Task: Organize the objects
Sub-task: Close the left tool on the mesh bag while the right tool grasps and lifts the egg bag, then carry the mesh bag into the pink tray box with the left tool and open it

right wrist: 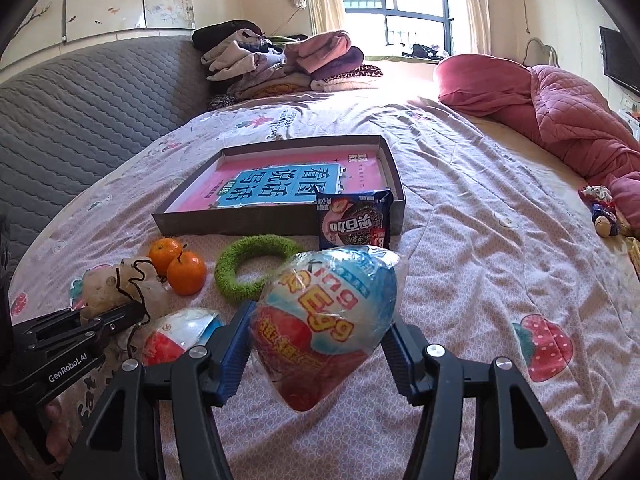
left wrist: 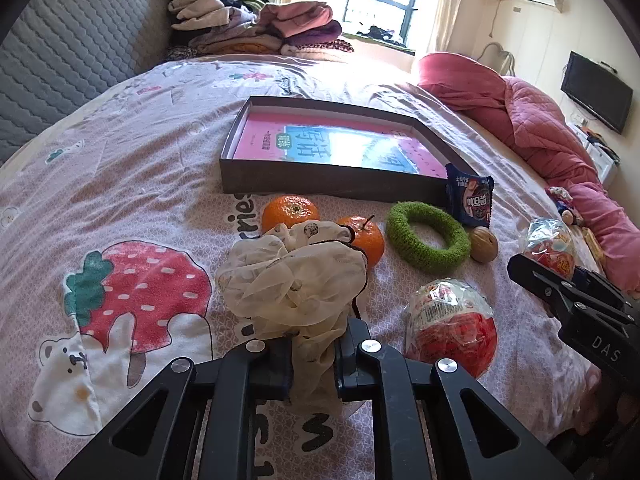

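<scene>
On the bed (right wrist: 460, 208), going left to right along the near edge, the left gripper (left wrist: 312, 356) is clenched on a cream gauze pouch (left wrist: 292, 280) with a dark drawstring. Two tangerines (right wrist: 178, 266) lie just behind the pouch, touching each other. Next come a green knitted ring (right wrist: 252, 266) and, beside it in the left wrist view, a walnut (left wrist: 483, 245). A wrapped toy egg (left wrist: 450, 326) lies on the cover between the two grippers. The right gripper (right wrist: 316, 354) grasps a second wrapped egg (right wrist: 324, 324), tilted and held clear of the cover. Behind the row sits a shallow dark box (right wrist: 240, 222) holding a pink book (right wrist: 288, 182); a blue snack packet (right wrist: 354, 218) leans against the box's near right corner.
</scene>
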Demonstrator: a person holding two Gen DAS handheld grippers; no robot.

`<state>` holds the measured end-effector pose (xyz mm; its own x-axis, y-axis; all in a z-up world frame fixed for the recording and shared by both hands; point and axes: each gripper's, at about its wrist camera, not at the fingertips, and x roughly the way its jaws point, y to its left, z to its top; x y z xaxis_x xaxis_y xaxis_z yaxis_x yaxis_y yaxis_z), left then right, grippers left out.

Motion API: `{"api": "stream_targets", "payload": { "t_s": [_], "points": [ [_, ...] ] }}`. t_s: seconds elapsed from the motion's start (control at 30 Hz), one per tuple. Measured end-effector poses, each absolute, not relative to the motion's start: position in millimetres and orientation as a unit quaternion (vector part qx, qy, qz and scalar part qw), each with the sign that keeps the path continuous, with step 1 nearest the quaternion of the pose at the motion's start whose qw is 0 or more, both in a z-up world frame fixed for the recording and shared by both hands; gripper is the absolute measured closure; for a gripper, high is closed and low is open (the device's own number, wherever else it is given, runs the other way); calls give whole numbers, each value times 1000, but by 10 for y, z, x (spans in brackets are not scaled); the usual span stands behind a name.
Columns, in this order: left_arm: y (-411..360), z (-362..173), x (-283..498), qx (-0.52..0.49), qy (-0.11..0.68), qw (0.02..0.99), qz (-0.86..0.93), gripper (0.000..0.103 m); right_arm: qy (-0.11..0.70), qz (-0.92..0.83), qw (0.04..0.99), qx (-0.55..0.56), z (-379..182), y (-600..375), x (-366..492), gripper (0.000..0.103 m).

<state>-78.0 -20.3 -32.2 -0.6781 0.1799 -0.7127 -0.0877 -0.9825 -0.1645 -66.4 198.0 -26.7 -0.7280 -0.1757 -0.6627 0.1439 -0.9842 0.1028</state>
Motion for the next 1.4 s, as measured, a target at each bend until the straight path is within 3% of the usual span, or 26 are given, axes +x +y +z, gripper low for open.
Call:
{"api": "stream_targets", "payload": {
  "t_s": [0.73, 1.4],
  "points": [
    [-123, 136, -1131, -342, -52, 85, 934, 89, 11, -940, 118, 319, 12, 1844, -1110, 43],
    [-74, 319, -2239, -345, -51, 69, 935, 89, 73, -940, 100, 317, 205, 1845, -2195, 43]
  ]
}}
